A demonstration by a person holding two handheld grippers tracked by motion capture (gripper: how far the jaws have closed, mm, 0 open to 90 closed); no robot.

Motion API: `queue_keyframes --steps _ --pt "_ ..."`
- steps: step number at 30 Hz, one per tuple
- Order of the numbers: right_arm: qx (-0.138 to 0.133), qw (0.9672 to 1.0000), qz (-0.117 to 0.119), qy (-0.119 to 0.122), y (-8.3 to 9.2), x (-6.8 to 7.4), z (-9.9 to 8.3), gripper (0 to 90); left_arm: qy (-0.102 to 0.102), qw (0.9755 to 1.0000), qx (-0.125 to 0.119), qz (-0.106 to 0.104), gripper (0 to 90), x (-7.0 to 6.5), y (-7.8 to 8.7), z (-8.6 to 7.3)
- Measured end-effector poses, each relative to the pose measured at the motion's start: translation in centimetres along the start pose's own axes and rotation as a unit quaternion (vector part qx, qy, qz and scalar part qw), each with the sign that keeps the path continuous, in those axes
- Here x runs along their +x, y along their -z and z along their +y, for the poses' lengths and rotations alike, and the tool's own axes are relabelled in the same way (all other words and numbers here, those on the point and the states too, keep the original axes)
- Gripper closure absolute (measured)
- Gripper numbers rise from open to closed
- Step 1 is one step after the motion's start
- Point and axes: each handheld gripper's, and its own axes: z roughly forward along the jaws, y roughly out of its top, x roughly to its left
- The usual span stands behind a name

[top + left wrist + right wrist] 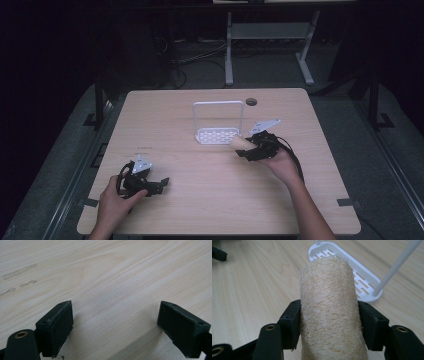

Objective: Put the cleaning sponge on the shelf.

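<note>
A beige loofah roll (329,310) stands between the two black jaws of my right gripper (329,326), which is shut on it. From above, the right gripper (248,148) sits just right of a white slotted rack (218,135) with a tall wire handle, and the loofah (241,143) pokes toward the rack's base. The rack's tray (362,277) lies just beyond the roll. My left gripper (159,184) rests low at the table's front left, open, its jaws (115,326) spread over bare wood.
The light wooden table (200,200) has a round cable hole (251,101) at the back. Faint smudges (20,271) mark the wood ahead of the left gripper. A white desk frame (270,35) and cables stand on the dark floor behind.
</note>
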Motion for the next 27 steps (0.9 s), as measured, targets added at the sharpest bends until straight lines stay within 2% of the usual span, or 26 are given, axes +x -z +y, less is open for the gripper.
queue_keyframes --steps 15,27 --pt "-0.001 1.0 -0.004 -0.004 -1.8 0.1 1.1 40.3 0.0 1.0 0.0 0.0 12.7 0.0 0.0 0.0" --pt "0.0 0.9998 -0.018 -0.009 -3.2 0.2 2.8 40.3 0.0 1.0 0.0 -0.001 12.7 0.0 0.0 0.0"
